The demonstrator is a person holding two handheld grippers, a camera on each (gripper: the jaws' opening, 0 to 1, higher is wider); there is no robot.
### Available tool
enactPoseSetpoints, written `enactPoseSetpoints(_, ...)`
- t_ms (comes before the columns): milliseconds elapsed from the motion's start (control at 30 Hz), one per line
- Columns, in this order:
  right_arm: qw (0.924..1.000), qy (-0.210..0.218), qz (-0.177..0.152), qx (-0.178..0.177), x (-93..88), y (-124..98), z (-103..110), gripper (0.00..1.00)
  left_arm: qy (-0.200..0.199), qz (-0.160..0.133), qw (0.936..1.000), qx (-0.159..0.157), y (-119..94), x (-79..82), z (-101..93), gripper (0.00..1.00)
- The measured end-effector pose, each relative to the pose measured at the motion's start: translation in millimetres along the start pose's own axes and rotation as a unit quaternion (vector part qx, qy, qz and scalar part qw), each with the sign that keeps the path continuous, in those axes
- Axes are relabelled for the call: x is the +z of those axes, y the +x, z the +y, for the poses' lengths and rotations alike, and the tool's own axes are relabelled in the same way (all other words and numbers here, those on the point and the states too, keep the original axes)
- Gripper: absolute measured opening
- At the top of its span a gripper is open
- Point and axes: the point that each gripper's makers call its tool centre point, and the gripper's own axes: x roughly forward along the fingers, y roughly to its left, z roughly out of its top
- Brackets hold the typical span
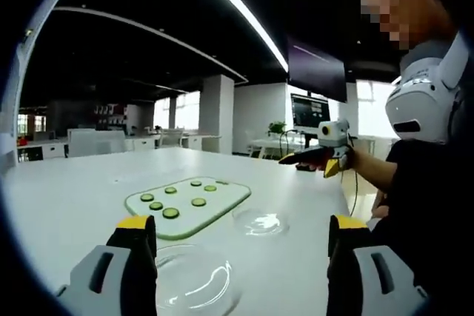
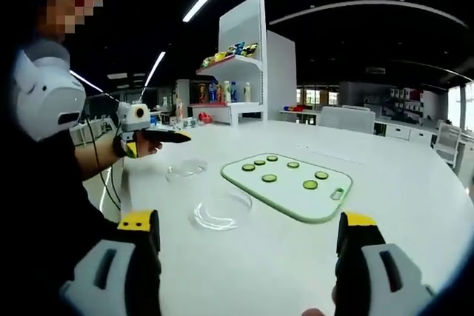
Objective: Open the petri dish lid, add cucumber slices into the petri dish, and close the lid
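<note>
Right gripper (image 2: 248, 257) jaws stand wide apart at frame bottom; cucumber slices (image 2: 269, 177) dot a cutting board (image 2: 326, 209) at centre, petri dish (image 2: 222, 211) left.

On the worktop (image 2: 415, 205) lies a cutting board (image 2: 329, 201) with cucumber slices (image 2: 269, 177) spread on it. In the right gripper view, two clear dishes sit left of the board: one (image 2: 222, 211) just beside it, the other (image 2: 186, 169) farther back.

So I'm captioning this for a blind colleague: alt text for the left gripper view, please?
A white table holds a green-edged board with seven cucumber slices and two clear dishes, between the open left claw. The right claw hovers beyond.
</note>
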Motion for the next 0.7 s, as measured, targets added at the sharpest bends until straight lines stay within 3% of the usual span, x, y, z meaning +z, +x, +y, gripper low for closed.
enactPoseSetpoints(300,1.0000,-0.002,0.002,0.004,0.8,6,2,0.96,0.007,0.023,0.9997,0.002,-2,-8.9,1.8,0.95)
enactPoseSetpoints(700,0.9999,-0.013,-0.005,0.008,17.9,24,-2,0.96,0.029,0.037,0.9987,0.019,-6,-14.0,6.5,0.95)
